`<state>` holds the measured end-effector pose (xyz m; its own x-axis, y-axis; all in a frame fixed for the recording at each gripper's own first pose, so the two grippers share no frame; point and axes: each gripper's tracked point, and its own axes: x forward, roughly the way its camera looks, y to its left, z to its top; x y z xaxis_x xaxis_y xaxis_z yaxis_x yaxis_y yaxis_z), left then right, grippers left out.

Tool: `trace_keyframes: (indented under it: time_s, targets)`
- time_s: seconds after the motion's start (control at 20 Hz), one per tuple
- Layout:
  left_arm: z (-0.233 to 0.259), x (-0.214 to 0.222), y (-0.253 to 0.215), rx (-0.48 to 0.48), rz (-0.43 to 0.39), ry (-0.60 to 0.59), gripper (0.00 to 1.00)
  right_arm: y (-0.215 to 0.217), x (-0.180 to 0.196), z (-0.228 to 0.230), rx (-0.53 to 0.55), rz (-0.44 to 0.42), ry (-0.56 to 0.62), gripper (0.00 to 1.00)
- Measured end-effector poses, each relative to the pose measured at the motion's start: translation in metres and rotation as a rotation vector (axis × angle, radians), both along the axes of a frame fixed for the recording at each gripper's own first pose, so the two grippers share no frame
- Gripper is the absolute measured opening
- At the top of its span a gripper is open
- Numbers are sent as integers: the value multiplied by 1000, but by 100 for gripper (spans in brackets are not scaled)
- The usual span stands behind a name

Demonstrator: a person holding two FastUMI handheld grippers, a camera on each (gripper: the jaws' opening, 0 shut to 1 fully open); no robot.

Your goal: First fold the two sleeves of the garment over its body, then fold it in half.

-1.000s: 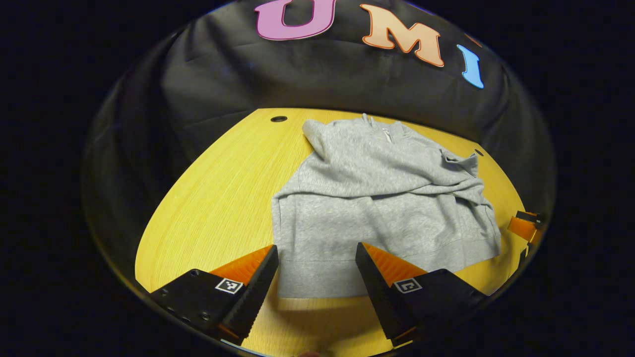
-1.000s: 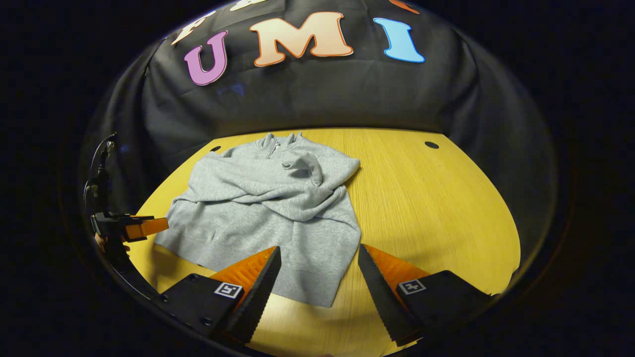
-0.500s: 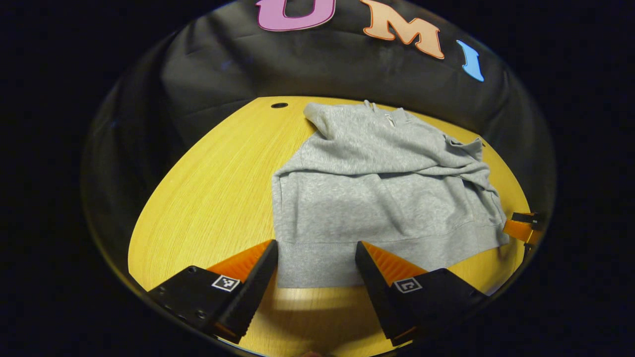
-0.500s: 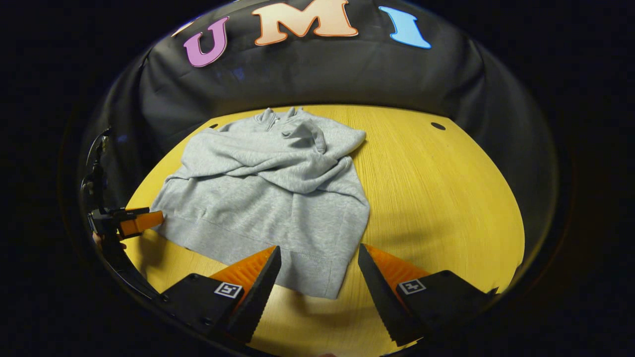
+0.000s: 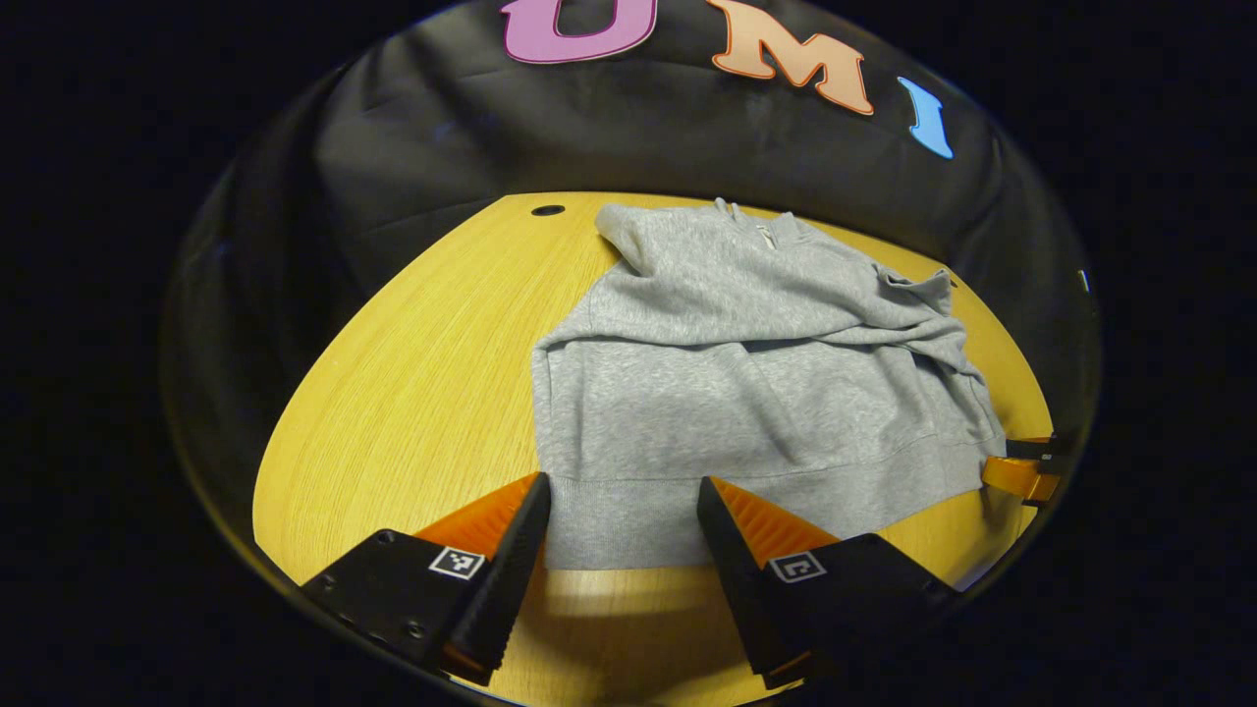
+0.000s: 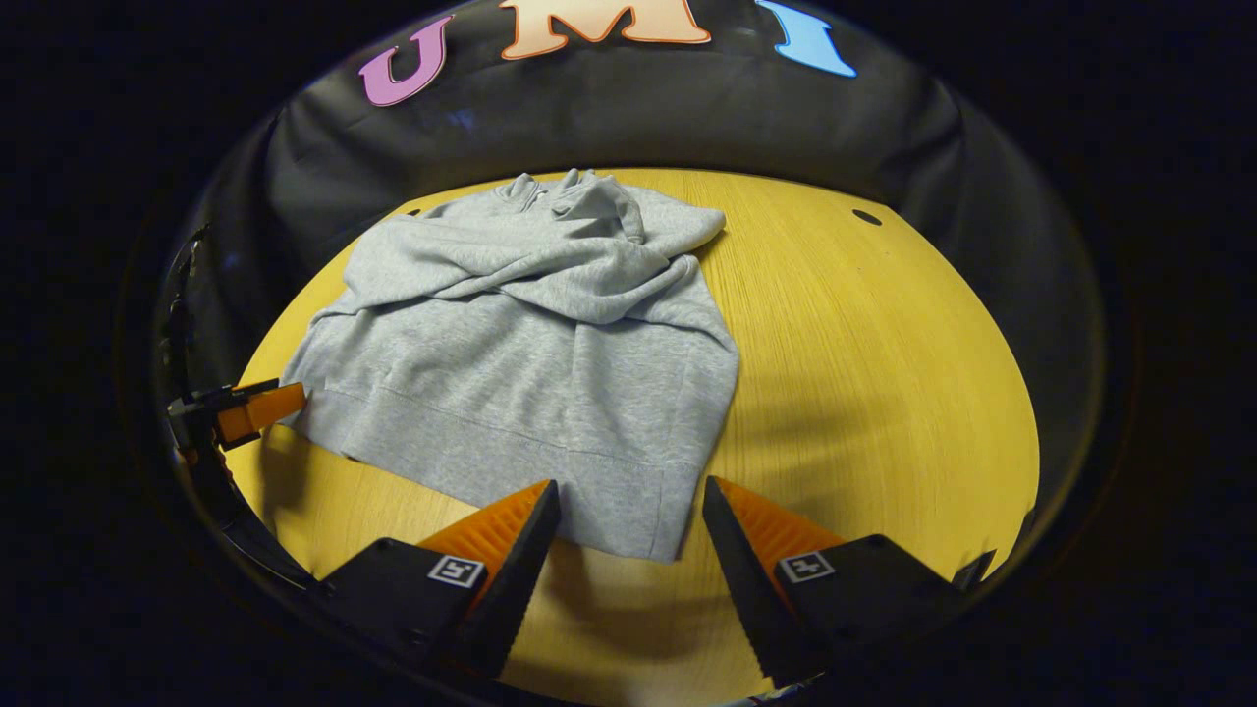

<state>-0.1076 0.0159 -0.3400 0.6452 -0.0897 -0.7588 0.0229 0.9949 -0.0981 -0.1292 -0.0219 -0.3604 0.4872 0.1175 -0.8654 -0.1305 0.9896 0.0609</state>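
Note:
A grey sweatshirt (image 5: 746, 383) lies flat on the yellow wooden table (image 5: 412, 393), collar toward the far wall, both sleeves folded across its chest. My left gripper (image 5: 622, 491) stands open just above the hem's near-left corner, a finger on each side of that corner. In the right gripper view the same sweatshirt (image 6: 530, 353) fills the table's left half, and my right gripper (image 6: 628, 496) is open over its hem's near-right corner. The right gripper shows at the far right edge of the left gripper view (image 5: 1021, 471); the left gripper (image 6: 241, 407) shows at the left edge of the right gripper view.
The table (image 6: 884, 393) has bare wood to the right of the garment in the right gripper view and to the left of it in the left gripper view. Small round holes (image 5: 547, 210) (image 6: 866, 217) sit near its far edge. Black cloth walls the back.
Both grippers have moved forward and down toward the sweatshirt's hem corners, so the garment looks larger and closer. Both stay open. The sweatshirt itself has not shifted.

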Motion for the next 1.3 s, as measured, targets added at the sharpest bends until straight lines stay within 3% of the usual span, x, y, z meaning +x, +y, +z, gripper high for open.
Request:
trace_keyframes:
  time_s: [0.05, 0.1, 0.15, 0.3, 0.4, 0.5, 0.55, 0.7, 0.9, 1.3]
  targets:
    - [0, -1, -1, 0, -10, 6, 87, 0, 0, -1, -3, 8, 4, 82]
    - [0, 0, -2, -4, -21, 8, 84, 4, 1, -1, 12, 16, 7, 81]
    - [1, 1, -3, -10, -32, 8, 84, 5, 0, 0, 16, 12, 6, 70]
    - [-1, 2, -5, -16, -45, 8, 68, 11, 2, 0, 52, -2, 9, 39]
    - [0, 5, -12, -39, -63, 7, 65, 12, 2, 0, 69, -13, 18, 20]
    - [2, 7, -20, -77, -50, -15, 21, 13, 2, 1, 83, -6, 34, 19]
    - [0, 9, -22, -73, -46, -18, 10, 12, 2, 2, 91, -1, 33, 12]
    - [2, 9, -22, -52, -34, 2, 0, 13, 3, 3, 88, 38, 34, 5]
    - [13, 11, -24, -29, -33, 57, 0, 15, 15, 33, 152, 74, -23, 3]
    - [72, 33, -31, -83, 22, 2, 0, 15, 56, 85, 308, 96, -86, 3]
